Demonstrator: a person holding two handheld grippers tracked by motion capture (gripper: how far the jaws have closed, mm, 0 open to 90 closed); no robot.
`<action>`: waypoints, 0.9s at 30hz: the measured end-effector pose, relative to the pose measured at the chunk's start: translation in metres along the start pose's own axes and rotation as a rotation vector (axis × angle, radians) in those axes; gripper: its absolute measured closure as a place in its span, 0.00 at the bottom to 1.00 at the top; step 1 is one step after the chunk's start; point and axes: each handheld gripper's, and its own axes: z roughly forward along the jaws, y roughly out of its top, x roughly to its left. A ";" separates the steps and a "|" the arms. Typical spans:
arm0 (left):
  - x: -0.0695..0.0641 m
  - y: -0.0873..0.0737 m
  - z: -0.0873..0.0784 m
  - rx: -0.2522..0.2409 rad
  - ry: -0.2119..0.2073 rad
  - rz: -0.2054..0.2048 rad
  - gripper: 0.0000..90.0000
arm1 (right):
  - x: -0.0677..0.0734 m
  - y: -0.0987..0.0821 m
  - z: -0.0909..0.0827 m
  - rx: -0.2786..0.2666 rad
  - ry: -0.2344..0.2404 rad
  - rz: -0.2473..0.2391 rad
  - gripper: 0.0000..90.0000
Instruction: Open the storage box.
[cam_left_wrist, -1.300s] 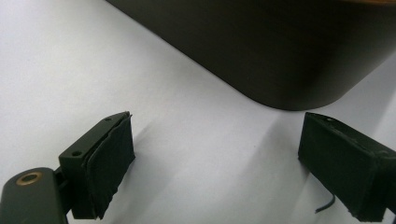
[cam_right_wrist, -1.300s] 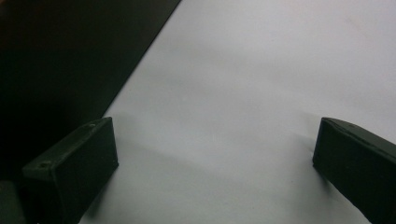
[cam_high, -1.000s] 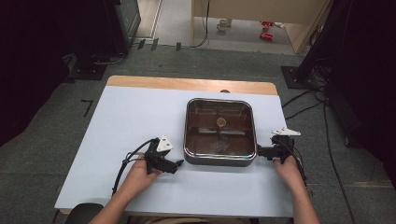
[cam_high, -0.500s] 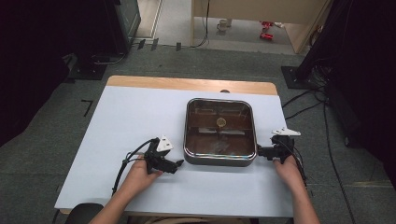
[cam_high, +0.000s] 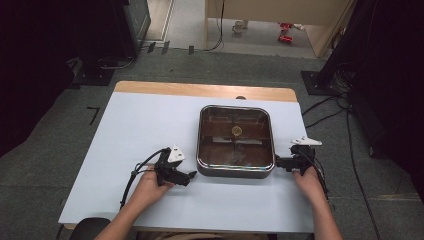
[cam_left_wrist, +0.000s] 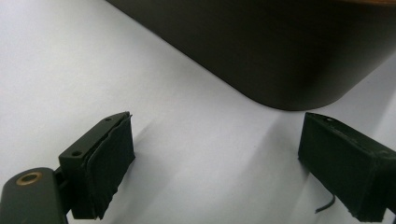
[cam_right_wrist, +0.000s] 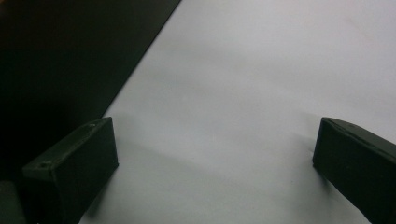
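A dark square pan with rounded corners and a glass lid (cam_high: 235, 140) sits on the white table (cam_high: 140, 130), right of centre. My left gripper (cam_high: 191, 176) rests on the table by the pan's near-left corner, open, nothing between its jaws. In the left gripper view the pan's dark rounded corner (cam_left_wrist: 289, 51) lies just beyond the open gripper (cam_left_wrist: 217, 170). My right gripper (cam_high: 278, 163) sits at the pan's near-right corner, open. In the right gripper view the pan's dark side (cam_right_wrist: 60, 60) fills the upper left beside the empty open gripper (cam_right_wrist: 215, 172).
Bare white tabletop (cam_high: 145, 125) spreads left of the pan and along the front edge. A wooden strip (cam_high: 200, 90) edges the far side. Cables (cam_high: 135, 175) trail from both grippers. Dark equipment and stands surround the table on grey carpet.
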 end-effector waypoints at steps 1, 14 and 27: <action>0.000 0.000 0.000 0.003 0.000 0.002 0.11 | 0.000 0.000 0.000 0.000 0.000 0.000 0.00; 0.001 0.016 0.000 0.125 -0.003 0.000 0.17 | 0.000 0.000 0.000 0.000 0.000 0.002 0.00; 0.018 0.034 -0.019 0.154 -0.110 -0.070 0.39 | 0.000 0.000 0.000 0.000 0.000 0.001 0.00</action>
